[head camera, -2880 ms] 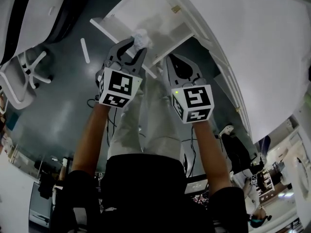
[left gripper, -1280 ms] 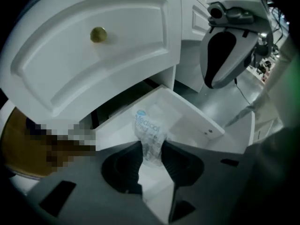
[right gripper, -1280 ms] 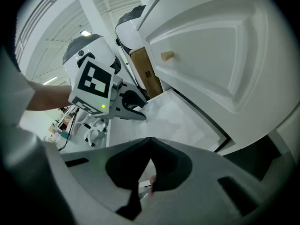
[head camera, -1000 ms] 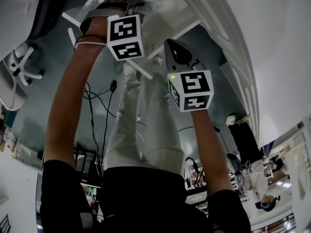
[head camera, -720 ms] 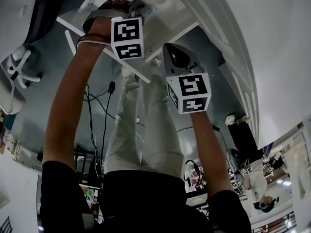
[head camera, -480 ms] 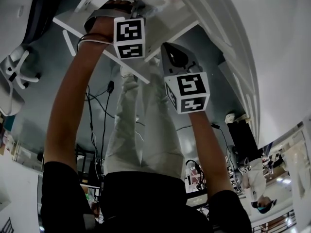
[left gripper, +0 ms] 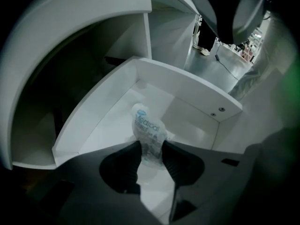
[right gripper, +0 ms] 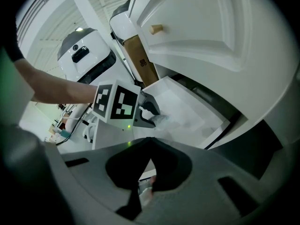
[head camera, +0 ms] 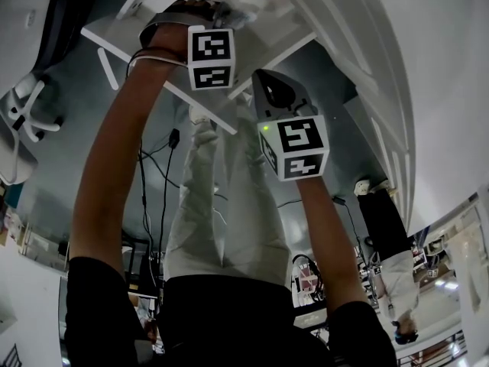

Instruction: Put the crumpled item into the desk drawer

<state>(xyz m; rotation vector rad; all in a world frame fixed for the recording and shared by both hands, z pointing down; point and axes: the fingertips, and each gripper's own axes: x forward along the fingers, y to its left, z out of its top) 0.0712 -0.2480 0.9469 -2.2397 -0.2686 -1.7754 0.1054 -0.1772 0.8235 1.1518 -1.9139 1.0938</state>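
The crumpled item (left gripper: 149,131), a clear plastic packet with blue print, hangs just above the floor of the open white drawer (left gripper: 190,82). My left gripper (left gripper: 151,147) points steeply down into the drawer and is shut on the packet, pinching its lower part between the pads. The jaws have just been opening a little, with the packet still between them. In the head view the left gripper (head camera: 216,9) reaches over the drawer (head camera: 256,46). My right gripper (head camera: 261,75) hovers at the drawer's front edge, shut and holding nothing. The right gripper view shows the left gripper (right gripper: 148,112) and the packet (right gripper: 162,120).
Above the drawer is a white cabinet door with a brass knob (right gripper: 156,29). A cardboard box (right gripper: 140,60) and a white machine (right gripper: 84,55) stand behind. On the grey floor are an office chair base (head camera: 27,105), cables (head camera: 164,167) and another person's legs (head camera: 382,212).
The left gripper has carried the packet from the drawer's front edge over the drawer and sunk down inside it. The right gripper has hardly moved.
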